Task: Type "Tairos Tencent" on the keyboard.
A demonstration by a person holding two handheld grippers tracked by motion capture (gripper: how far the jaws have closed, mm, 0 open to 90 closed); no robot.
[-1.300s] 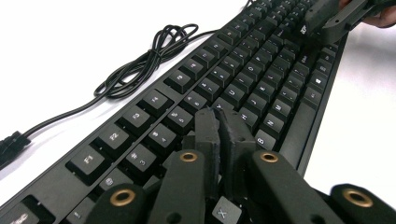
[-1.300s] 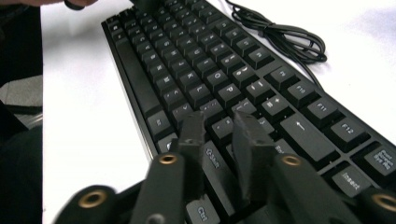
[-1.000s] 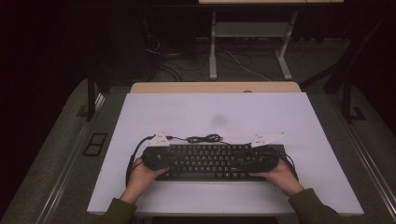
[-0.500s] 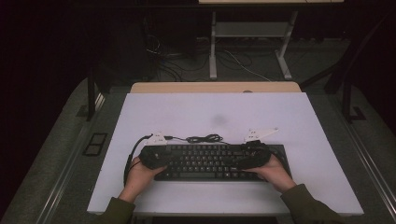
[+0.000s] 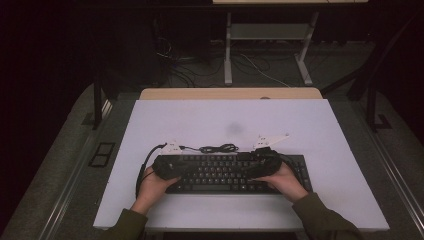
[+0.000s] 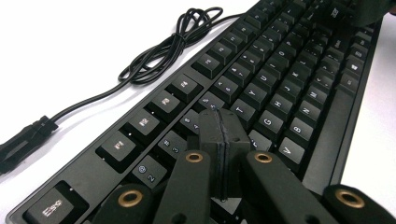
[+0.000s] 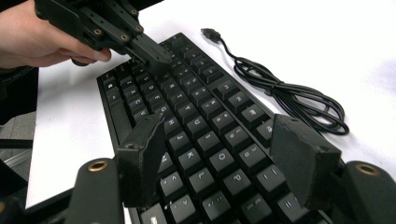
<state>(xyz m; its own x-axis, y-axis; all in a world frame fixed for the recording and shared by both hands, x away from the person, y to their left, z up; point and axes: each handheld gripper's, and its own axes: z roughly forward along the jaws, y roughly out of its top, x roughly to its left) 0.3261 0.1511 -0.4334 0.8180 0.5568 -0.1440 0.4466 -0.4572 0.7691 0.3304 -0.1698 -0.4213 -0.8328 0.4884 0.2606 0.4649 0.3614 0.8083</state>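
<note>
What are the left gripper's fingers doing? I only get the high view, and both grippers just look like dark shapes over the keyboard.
Observer: The left gripper is shut. Its fingers are pressed together with nothing between them, and their tips are over the keyboard near the R and T keys. I cannot tell whether they touch a key.
Operator: And the right one, is it shut too?
Observer: No, the right gripper is open. Its fingers have just been opening, they stand wide apart over the K, L and P keys, and they grip nothing.
</note>
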